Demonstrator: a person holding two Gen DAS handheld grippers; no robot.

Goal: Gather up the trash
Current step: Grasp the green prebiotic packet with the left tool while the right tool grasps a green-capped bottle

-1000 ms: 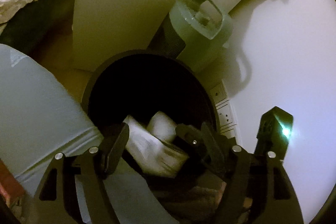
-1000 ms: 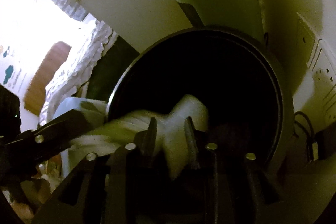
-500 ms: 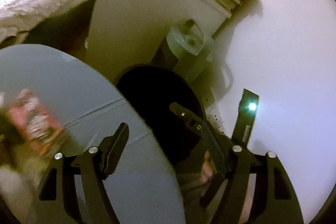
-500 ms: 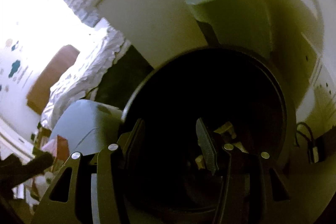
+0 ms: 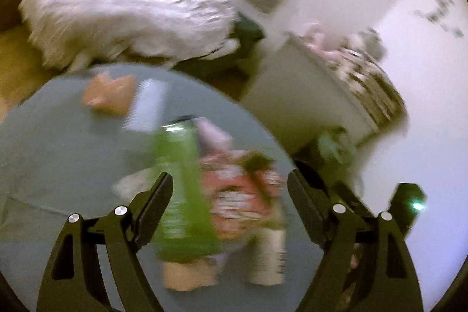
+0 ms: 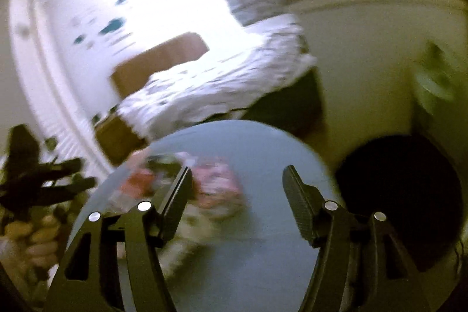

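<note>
Both views are blurred by motion. The left gripper (image 5: 226,195) hangs above a round grey table (image 5: 58,151), its jaws wide and opening further, gripping nothing. Just ahead of its fingertips on the table lies a heap of trash: a green packet (image 5: 181,189) by the left finger, a red and white wrapper (image 5: 242,195) between the two fingers, and an orange scrap (image 5: 108,97) farther ahead to the left. The right gripper (image 6: 237,189) is also over the table (image 6: 263,268), jaws parting and empty, with a pink wrapper (image 6: 218,192) just ahead of its left finger. A black bin (image 6: 403,201) stands off its right finger, beside the table.
</note>
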